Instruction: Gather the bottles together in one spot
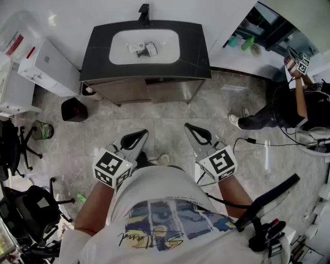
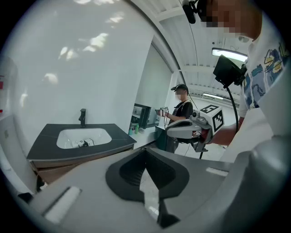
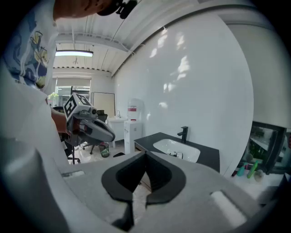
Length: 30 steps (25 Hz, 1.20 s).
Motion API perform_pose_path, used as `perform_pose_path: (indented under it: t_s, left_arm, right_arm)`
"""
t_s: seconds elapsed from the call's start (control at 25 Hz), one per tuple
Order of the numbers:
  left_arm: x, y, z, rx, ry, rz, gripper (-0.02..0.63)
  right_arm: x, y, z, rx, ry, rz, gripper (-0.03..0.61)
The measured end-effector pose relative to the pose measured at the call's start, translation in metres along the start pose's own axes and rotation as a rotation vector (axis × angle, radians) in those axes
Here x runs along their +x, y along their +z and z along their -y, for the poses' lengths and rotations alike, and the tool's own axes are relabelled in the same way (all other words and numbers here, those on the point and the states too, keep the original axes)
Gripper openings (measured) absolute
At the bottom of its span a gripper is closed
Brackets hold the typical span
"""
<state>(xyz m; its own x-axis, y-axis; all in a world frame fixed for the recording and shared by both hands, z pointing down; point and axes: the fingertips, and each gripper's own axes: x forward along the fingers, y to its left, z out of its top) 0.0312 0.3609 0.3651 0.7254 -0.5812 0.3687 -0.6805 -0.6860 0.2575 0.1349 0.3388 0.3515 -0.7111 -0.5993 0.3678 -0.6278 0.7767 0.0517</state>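
Printed white T-shirt (image 1: 170,221), wearer's own, nearest. Left gripper (image 1: 138,136): jaws closed tip to tip, nothing between them. Right gripper (image 1: 196,133): likewise closed and empty. Black-topped vanity (image 1: 98,51), far centre; its white basin (image 1: 167,49) holds small white and dark items (image 1: 144,48), kind unclear. Bottles (image 1: 243,42), teal and green, grouped on the far-right ledge, well apart from both grippers. Ceiling strip light (image 3: 74,53): gripper views only.

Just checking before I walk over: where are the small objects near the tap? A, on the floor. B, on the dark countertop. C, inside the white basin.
C: the small objects lie inside the white basin, in front of the tap, not on the dark countertop.
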Motion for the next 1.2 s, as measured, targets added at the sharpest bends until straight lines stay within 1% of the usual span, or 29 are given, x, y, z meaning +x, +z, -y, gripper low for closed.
perform_pose_path:
  t_s: [0.2, 0.36, 0.68, 0.8, 1.0, 1.2]
  left_arm:
    - [0.001, 0.008, -0.021, 0.003, -0.006, 0.0, 0.002]
    - [-0.003, 0.014, -0.043, 0.003, -0.014, -0.005, 0.002]
    - [-0.013, 0.025, -0.089, 0.005, -0.028, -0.001, 0.002]
    - [-0.019, 0.027, -0.106, 0.006, -0.039, 0.001, 0.002]
    - [-0.039, 0.026, -0.137, 0.026, -0.048, 0.005, 0.002]
    - [-0.057, 0.02, -0.166, 0.025, -0.045, 0.007, 0.002]
  right_arm:
    - [0.016, 0.006, 0.008, 0.0, -0.015, -0.01, 0.0]
    - [0.038, 0.014, 0.008, -0.001, -0.009, -0.021, 0.0]
    - [0.082, 0.034, 0.003, 0.021, 0.007, -0.002, 0.002]
    - [0.101, 0.041, 0.001, 0.02, 0.0, -0.001, 0.021]
    - [0.136, 0.052, -0.012, 0.026, -0.005, 0.0, 0.038]
    - [0.168, 0.062, -0.034, 0.012, 0.016, -0.017, 0.051]
